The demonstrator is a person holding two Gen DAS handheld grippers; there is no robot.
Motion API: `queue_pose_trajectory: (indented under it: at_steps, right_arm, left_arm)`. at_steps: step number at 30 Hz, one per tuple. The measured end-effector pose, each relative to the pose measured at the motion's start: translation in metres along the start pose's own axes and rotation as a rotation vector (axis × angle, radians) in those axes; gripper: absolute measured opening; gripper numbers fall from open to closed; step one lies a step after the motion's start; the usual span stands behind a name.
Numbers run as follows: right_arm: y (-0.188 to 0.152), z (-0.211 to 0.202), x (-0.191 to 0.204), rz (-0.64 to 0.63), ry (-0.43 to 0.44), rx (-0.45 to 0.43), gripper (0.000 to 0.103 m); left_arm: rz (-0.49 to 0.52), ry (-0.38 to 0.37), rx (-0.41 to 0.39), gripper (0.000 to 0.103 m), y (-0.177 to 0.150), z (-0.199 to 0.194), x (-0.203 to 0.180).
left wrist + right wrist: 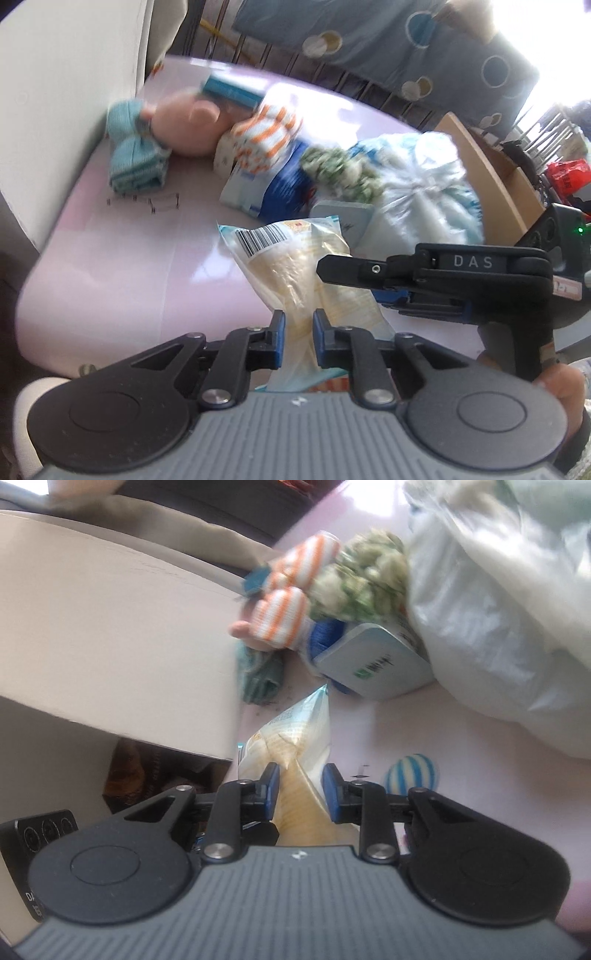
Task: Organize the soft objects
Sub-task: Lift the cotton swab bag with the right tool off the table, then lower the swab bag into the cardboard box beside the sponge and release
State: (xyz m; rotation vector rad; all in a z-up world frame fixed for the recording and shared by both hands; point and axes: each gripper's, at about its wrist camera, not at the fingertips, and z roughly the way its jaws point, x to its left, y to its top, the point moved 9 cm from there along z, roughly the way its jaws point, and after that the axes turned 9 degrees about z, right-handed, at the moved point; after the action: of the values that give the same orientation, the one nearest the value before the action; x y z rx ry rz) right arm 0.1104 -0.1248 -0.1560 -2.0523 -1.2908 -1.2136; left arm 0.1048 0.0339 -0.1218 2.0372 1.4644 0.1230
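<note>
A clear plastic packet (295,266) of pale yellow, ridged contents, with a barcode at its far end, is gripped at once by both grippers. The left gripper (298,341) is clenched on the packet's near end, its blue pads pressing the film from either side. The right gripper (301,788) is clamped on the same packet, which rises crumpled between its fingers; seen from the left wrist, it reaches in from the right.

A large white plastic bag (424,184), knotted and full, sits at the far right of the pink table (129,266); its contents cannot be made out. Behind it stands an open cardboard box (495,184).

The left half of the table is bare up to its rounded near edge, with a white panel (74,92) rising along the left side. At the far side, clustered together, lie a pink plush toy (184,125), folded light-blue knitwear (136,162), orange-and-white striped socks (269,140) and a green-and-white fluffy item (340,170). A blue-and-white striped ball (412,773) rests near the right gripper.
</note>
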Motion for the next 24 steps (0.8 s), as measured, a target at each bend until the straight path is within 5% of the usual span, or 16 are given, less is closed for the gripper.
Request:
queue_pose_trajectory:
  at_steps: [7,13,18,24]
  right_arm:
    - [0.014,-0.069,0.035,-0.052,0.082,-0.106,0.024]
    - [0.059,-0.17,0.035,-0.057,0.104,-0.267,0.024]
    - [0.119,-0.255,0.001,-0.007,0.055,-0.379,0.024]
    - [0.207,-0.307,-0.076,0.076,-0.058,-0.441,0.024]
  left_arm:
    - [0.129,-0.011,-0.106,0.015,0.036,-0.044,-0.054]
    - [0.267,-0.11,-0.145,0.015,0.094,-0.044,-0.141]
    - [0.372,-0.212,-0.106,0.015,0.148,-0.004,-0.231]
    - [0.433,-0.237,0.012,0.015,0.203,0.098,-0.322]
